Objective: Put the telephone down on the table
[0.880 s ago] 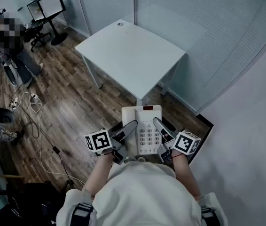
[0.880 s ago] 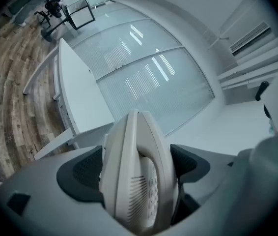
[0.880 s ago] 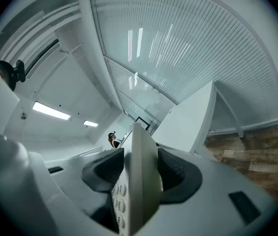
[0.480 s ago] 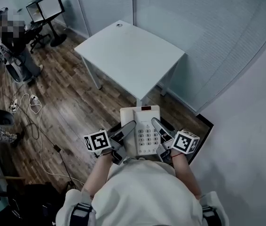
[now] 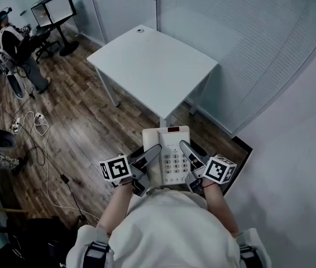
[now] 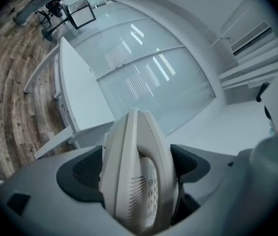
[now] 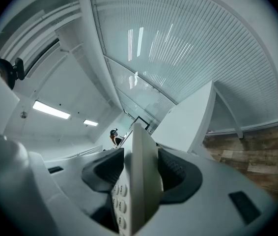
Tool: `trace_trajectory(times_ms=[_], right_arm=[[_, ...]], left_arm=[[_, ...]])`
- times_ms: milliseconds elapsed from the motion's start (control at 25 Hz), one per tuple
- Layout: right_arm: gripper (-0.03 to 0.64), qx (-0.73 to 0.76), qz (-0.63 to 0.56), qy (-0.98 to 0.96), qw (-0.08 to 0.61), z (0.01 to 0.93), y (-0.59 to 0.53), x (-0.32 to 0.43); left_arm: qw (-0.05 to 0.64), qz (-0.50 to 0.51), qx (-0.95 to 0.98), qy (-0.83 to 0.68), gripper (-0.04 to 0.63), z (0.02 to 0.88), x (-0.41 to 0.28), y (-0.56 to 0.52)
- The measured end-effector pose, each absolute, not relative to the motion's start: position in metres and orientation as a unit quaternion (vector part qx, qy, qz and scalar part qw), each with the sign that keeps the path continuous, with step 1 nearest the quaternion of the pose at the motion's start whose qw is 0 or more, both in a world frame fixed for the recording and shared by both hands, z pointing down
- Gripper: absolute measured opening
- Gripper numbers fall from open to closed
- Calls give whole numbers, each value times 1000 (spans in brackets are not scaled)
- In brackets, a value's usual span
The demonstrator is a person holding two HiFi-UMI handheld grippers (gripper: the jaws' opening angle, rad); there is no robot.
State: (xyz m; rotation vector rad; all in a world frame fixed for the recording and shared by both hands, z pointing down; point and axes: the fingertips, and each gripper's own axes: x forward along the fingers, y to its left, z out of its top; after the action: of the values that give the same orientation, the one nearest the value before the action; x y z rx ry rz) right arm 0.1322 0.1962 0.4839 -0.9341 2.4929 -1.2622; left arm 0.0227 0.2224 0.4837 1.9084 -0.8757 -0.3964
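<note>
A white desk telephone with keypad and handset is held in the air in front of the person's chest, over the wooden floor. My left gripper is shut on its left side, where the handset fills the space between the dark pads. My right gripper is shut on its right edge, with number keys showing beside the pad. The white square table stands ahead, its near corner just beyond the phone.
A small round fitting sits at the table's far corner. Frosted glass walls with blinds run behind and to the right. Cables lie on the floor at left. A person sits by a monitor stand far left.
The telephone and both grippers keep their grip and place. The table has drifted slightly left in the head view. The person at the far left has shifted.
</note>
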Motion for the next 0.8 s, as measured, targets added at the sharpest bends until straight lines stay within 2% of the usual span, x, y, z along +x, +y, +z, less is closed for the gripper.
trace_trajectory(times_ms=[800], right_arm=[[224,-315,-444,833,95,496,190,157]], left_arm=[[494,-155,774,-364,414,493,47,217]])
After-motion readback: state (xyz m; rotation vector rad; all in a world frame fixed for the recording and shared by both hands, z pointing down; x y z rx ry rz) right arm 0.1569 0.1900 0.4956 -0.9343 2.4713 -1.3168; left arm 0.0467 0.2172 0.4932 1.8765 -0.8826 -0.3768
